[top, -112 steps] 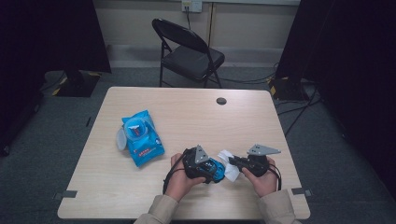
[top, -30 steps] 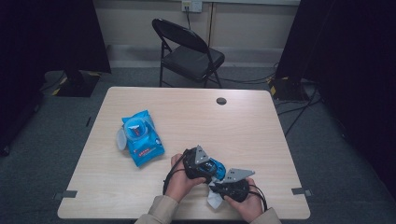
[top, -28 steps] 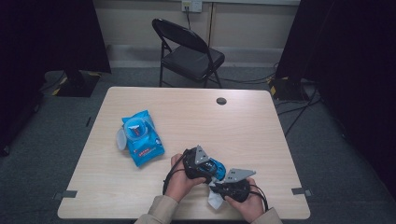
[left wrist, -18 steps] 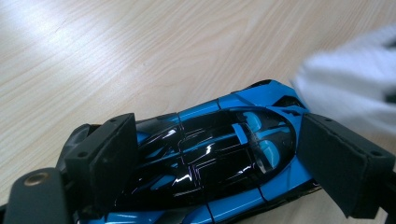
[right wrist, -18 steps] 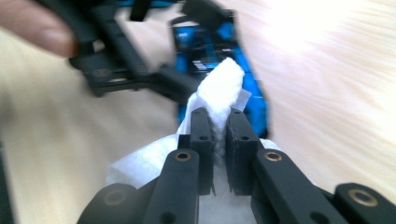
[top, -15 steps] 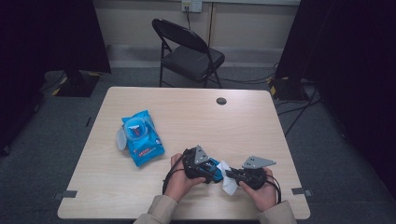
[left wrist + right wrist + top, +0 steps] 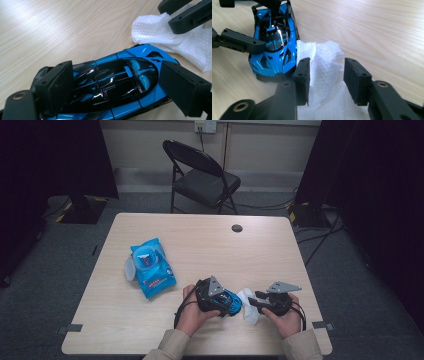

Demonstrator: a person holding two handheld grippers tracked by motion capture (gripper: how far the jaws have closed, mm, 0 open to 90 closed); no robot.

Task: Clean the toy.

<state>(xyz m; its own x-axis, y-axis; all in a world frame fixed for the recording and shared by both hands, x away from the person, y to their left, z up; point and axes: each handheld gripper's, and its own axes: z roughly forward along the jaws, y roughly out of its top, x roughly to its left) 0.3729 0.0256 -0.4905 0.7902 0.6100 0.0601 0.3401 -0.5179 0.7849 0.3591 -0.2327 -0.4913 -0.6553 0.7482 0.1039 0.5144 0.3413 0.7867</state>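
Two things are in hand: the left gripper [image 7: 231, 304] jaws clamp the blue toy car [image 7: 120, 82]. The right gripper [image 7: 325, 80] jaws have just been opening, part-open around the white wipe [image 7: 325, 62], one pad touching it without a grip. Wiping looks under way, probably with the car's far side left.

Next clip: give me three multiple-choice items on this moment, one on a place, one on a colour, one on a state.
1. Where does the wipe pack lie on the table?
A. left of the hands
B. by the far right corner
C. under the toy car

2. What colour is the toy car?
A. red and white
B. blue and black
C. all yellow

3. How does the right gripper stand to the white wipe?
A. clamped flat on it
B. far from it
C. jaws apart, wipe between them

Answers: 1 A, the pack lies left of both hands in the high view. 2 B, blue body and black roof show between the left gripper jaws. 3 C, the jaws have just been opening, with a gap at the right pad.
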